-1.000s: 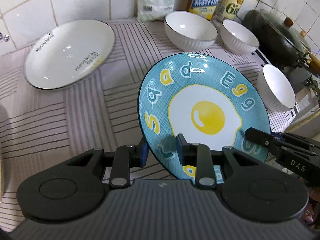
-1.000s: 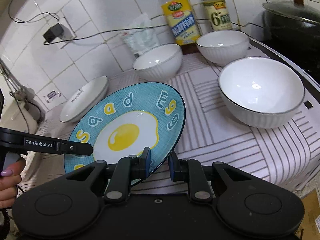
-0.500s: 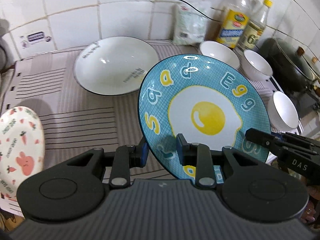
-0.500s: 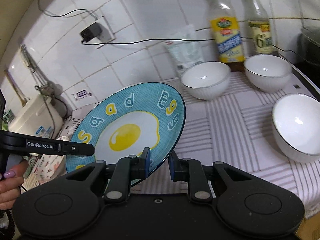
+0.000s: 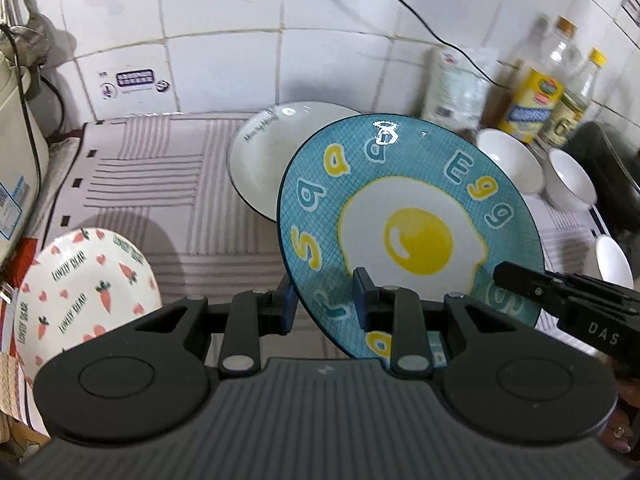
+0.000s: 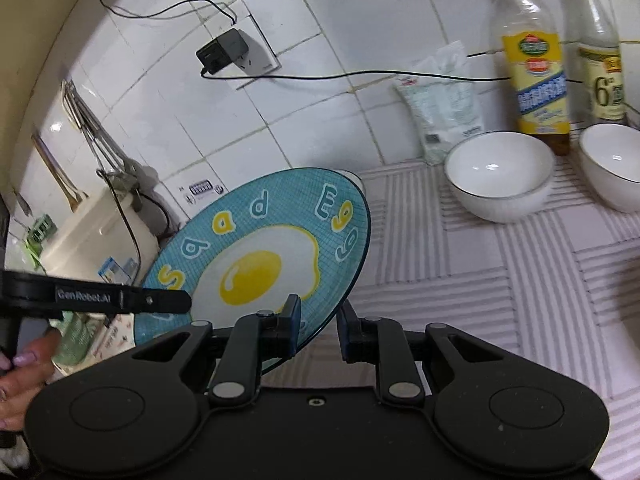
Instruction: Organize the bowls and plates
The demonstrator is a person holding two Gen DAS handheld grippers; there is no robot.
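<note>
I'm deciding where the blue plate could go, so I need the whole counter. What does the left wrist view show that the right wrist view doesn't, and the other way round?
Only the left wrist view: the carrot-print plate at lower left and the big white plate lying flat behind the blue one.

Only the right wrist view: the wall socket with its black charger.

Both: the blue egg plate gripped at its rim by the left hand-held gripper and the right hand-held gripper, the white bowls, the two bottles and the striped cloth.

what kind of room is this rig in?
Almost certainly a home kitchen counter: white tiled wall, two condiment bottles at the back, a dark lidded pot at the far right, and white bowls and plates out on a striped mat.
</note>
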